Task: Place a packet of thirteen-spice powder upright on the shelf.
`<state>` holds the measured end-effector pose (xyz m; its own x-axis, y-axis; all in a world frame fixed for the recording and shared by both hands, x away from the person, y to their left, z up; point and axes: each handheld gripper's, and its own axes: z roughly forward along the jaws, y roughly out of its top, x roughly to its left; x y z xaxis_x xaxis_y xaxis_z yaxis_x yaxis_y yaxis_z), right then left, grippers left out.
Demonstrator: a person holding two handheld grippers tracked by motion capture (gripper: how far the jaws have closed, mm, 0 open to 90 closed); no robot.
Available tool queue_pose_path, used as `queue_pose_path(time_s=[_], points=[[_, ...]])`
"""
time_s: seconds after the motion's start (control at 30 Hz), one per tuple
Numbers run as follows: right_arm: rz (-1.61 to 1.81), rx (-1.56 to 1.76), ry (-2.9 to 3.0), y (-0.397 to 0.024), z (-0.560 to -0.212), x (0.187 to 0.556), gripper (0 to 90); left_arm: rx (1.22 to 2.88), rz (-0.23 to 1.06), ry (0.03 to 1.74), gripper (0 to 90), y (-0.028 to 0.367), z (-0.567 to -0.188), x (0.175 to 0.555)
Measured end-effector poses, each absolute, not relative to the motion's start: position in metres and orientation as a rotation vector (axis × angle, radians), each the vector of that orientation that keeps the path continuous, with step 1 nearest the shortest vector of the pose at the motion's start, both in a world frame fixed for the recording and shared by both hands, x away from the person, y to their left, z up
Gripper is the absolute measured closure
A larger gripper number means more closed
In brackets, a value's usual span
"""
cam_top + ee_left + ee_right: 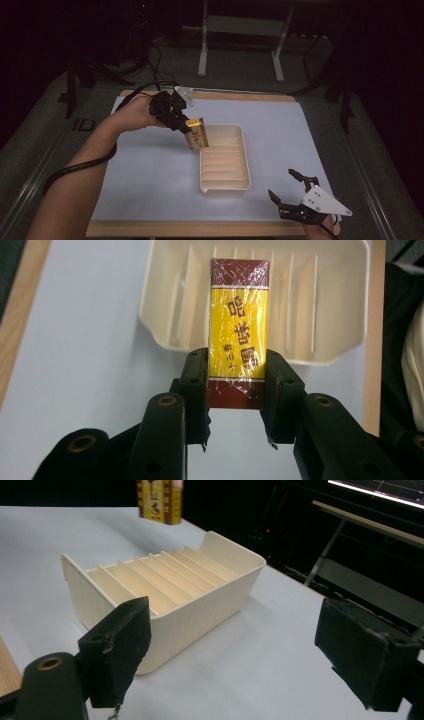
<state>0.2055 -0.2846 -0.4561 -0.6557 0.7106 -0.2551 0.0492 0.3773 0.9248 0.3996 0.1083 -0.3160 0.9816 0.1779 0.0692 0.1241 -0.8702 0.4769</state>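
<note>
A yellow and dark red box [196, 134] [238, 335] [160, 500], wrapped in clear film, hangs over the far left end of a cream slotted tray [224, 159] [320, 305] [200, 595]. My left gripper [186, 124] [236, 379] is shut on the box's lower end, one jaw on each side. The tray has several thin dividers inside and holds nothing that I can see. My right gripper [286, 186] [250, 650] stands open near the table's front right, close to the tray's near right corner, with nothing between its jaws.
A pale blue mat [150, 170] covers the wooden table [150, 229]. A black cable [80, 167] trails from the left gripper along the forearm. A metal stand [240, 30] stands on the dark floor beyond the table.
</note>
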Motion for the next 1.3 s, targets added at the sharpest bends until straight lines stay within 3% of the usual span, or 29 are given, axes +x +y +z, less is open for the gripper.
queue_pose_path(time_s=[0.67,1.3], points=[[1.317,0.655,2.0,-0.285,-0.457,0.206,14.9,2.535,0.186,0.148,67.8,0.08,-0.34,0.439],[1.322,0.663,2.001,-0.287,-0.457,0.206,14.9,2.576,0.198,0.094,67.8,0.058,-0.355,0.467]])
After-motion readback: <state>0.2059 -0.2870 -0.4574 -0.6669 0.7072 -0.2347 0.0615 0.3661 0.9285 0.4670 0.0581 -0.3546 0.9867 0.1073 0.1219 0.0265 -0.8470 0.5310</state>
